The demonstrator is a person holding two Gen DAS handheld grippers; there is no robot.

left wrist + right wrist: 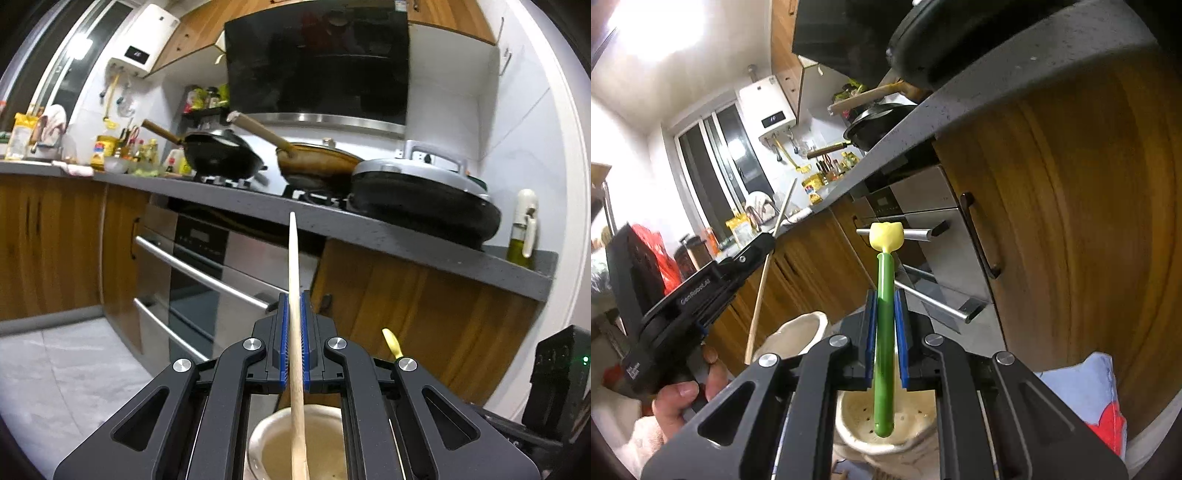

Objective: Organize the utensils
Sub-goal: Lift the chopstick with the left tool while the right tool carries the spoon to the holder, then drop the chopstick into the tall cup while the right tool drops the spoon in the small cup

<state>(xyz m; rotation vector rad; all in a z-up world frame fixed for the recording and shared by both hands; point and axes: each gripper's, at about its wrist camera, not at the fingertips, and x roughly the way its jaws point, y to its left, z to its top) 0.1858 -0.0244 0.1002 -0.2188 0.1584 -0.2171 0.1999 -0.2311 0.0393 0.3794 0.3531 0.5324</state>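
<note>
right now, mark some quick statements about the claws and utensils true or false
1. The left claw grips a wooden stick. True.
2. The right claw is open with nothing in it. False: it is shut on a green utensil with a yellow tip.
3. A cream holder sits below the green utensil's lower end. True.
4. The wooden stick lies flat on the countertop. False: it is held in the air, over a holder.

Pale wooden chopstick [295, 295] between blue-padded black left gripper [294, 332]; green-handled utensil [884, 332] with yellow tulip-shaped top in the matching right gripper [885, 332]. Cream holder [886, 424] speckled with dark dots; grey flecked worktop [388, 236] over brown wood-grain cabinets [424, 314].
</note>
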